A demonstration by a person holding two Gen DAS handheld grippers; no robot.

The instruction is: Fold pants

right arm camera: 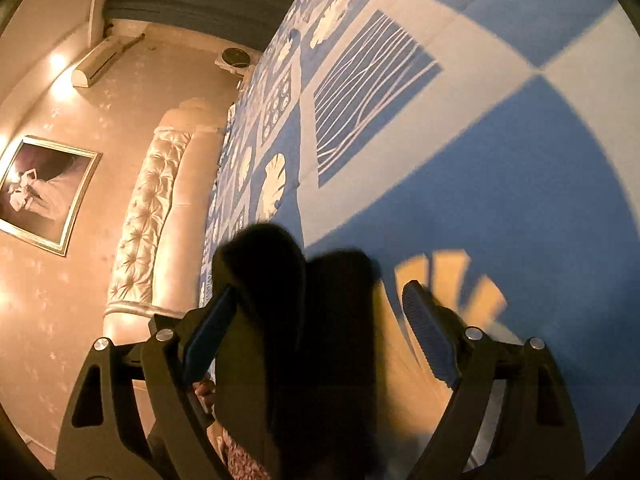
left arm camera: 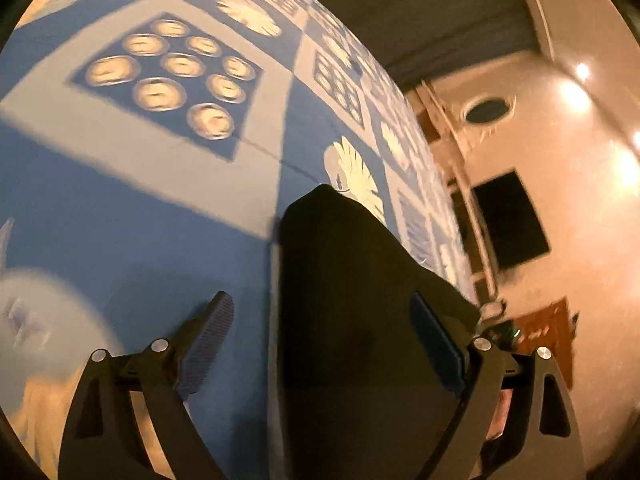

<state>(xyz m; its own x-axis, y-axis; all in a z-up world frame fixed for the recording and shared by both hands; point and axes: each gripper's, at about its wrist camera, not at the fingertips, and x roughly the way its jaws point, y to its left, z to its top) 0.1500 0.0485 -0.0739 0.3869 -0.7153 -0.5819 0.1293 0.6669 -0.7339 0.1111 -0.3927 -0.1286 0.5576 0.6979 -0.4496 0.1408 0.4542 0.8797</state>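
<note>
Both grippers are hovering wide open over the blue patterned bedspread, gripping nothing. The left gripper is straddling the black pants, which are lying near the bed's edge; the right gripper is framing the same dark cloth. It looks soft, light and floppy, likely sagging once lifted, so pinching a hem or corner edge seems wisest.
</note>
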